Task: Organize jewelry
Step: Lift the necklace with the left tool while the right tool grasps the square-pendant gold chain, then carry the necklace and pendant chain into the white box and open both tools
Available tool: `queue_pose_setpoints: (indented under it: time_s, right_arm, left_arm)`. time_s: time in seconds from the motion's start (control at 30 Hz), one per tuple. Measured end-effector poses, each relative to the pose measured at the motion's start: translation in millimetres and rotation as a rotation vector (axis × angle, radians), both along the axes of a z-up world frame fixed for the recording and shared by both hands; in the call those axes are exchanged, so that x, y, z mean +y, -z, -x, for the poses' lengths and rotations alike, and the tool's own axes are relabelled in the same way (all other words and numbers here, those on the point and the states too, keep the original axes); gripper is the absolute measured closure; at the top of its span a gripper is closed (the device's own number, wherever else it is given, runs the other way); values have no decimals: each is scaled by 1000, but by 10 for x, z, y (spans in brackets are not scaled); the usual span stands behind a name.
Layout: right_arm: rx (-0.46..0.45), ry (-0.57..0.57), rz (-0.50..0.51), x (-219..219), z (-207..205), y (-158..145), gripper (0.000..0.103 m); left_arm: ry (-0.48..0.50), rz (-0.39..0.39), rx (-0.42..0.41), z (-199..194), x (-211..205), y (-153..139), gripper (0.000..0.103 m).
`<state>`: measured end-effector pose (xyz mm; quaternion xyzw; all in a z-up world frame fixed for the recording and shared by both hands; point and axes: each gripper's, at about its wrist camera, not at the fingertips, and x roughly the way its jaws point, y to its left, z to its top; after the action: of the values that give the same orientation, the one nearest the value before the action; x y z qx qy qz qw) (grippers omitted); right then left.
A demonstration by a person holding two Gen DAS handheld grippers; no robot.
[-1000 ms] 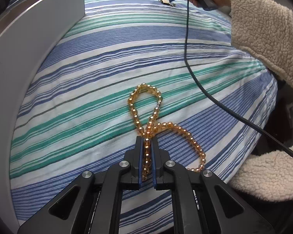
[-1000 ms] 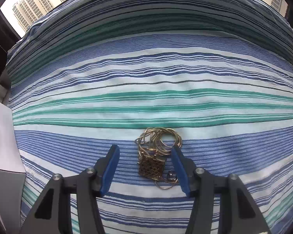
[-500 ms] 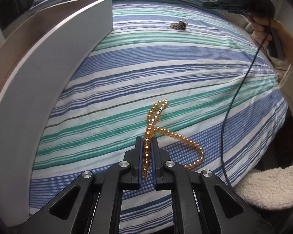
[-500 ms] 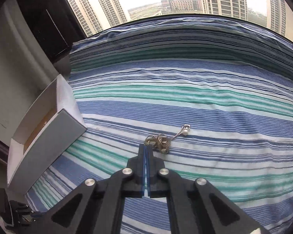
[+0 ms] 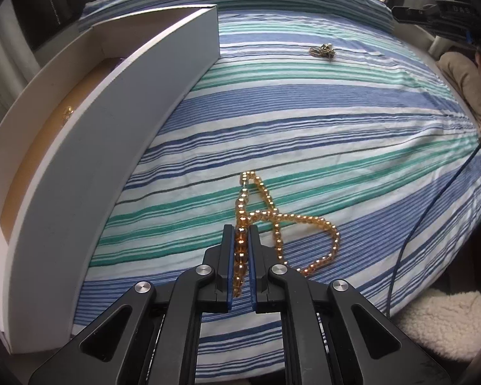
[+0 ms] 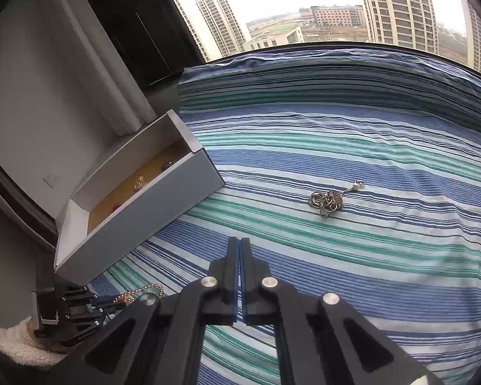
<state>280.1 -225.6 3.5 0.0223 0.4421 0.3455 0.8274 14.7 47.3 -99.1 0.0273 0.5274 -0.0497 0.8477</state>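
The left gripper (image 5: 241,240) is clamped on a strand of the amber beads (image 5: 304,221), which run up between its blue-lined fingers (image 5: 229,256); the rest of the string lies in loose loops on the striped cloth (image 5: 304,122) just ahead and to the right of the tips. In the right wrist view the same gripper (image 6: 102,301) shows at the lower left with the beads (image 6: 138,290) trailing from it. The right gripper (image 6: 239,250) has its fingers (image 6: 232,256) pressed together with nothing between them, held above the cloth (image 6: 336,256). Well ahead of it and to the right lies a tangled chain (image 6: 328,200) with a mesh charm and a small pearl, also visible far off in the left view (image 5: 322,51). The open white box (image 6: 144,205) sits at the cloth's left edge, a few small pieces on its tan floor; in the left view its long wall (image 5: 112,147) runs beside the left gripper.
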Motion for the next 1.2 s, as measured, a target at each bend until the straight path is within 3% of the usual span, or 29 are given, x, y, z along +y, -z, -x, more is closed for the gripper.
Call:
queue_pose_setpoints:
  time_s: [0.03, 0.1, 0.13, 0.17, 0.27, 0.33, 0.5, 0.57, 0.6, 0.63, 0.67, 0.9, 1.0, 1.03, 1.2]
  right_arm:
    - [8, 27, 1, -38, -61, 34, 102]
    - [43, 70, 31, -85, -256, 125, 88]
    - [64, 103, 54, -105, -387, 195, 64]
    - [89, 146, 71, -139, -545, 277, 48]
    - [174, 265, 104, -214, -1036, 573, 48]
    - [254, 262, 124, -119, -1306, 814, 48]
    - [273, 259, 231, 330, -1603, 1233, 48]
    - [304, 309, 270, 415, -1643, 1387, 47]
    - [267, 325, 277, 453, -1625, 1382, 53]
    - [282, 325, 303, 494, -1624, 1415, 78]
    - [276, 343, 296, 490, -1600, 1407, 81]
    - [179, 242, 189, 517, -1139, 944, 84]
    - [127, 152, 126, 644, -873, 517, 89]
    - [112, 115, 103, 704, -810, 336, 99]
    - [8, -61, -2, 1223, -428, -391, 99]
  left_arm:
    - [-4, 5, -3, 4, 14, -8, 98]
    - [-13, 24, -9, 20, 45, -40, 98]
    - [-18, 42, -12, 29, 70, -64, 98]
    - [-23, 59, -16, 39, 97, -96, 98]
    - [-40, 92, -41, 78, 185, -235, 98]
    - [-50, 100, -63, 112, 238, -337, 98]
    - [-79, 105, -81, 177, 370, -410, 98]
    - [-93, 114, -75, 188, 421, -393, 98]
    - [-100, 121, -73, 192, 450, -388, 98]
    - [-106, 129, -74, 202, 477, -395, 98]
    - [-112, 136, -77, 221, 502, -416, 98]
    - [-134, 220, -128, 247, 726, -780, 98]
    - [-157, 257, -177, 282, 908, -1120, 98]
    - [-168, 271, -190, 293, 993, -1240, 98]
    - [-249, 303, -291, 369, 1478, -1879, 98]
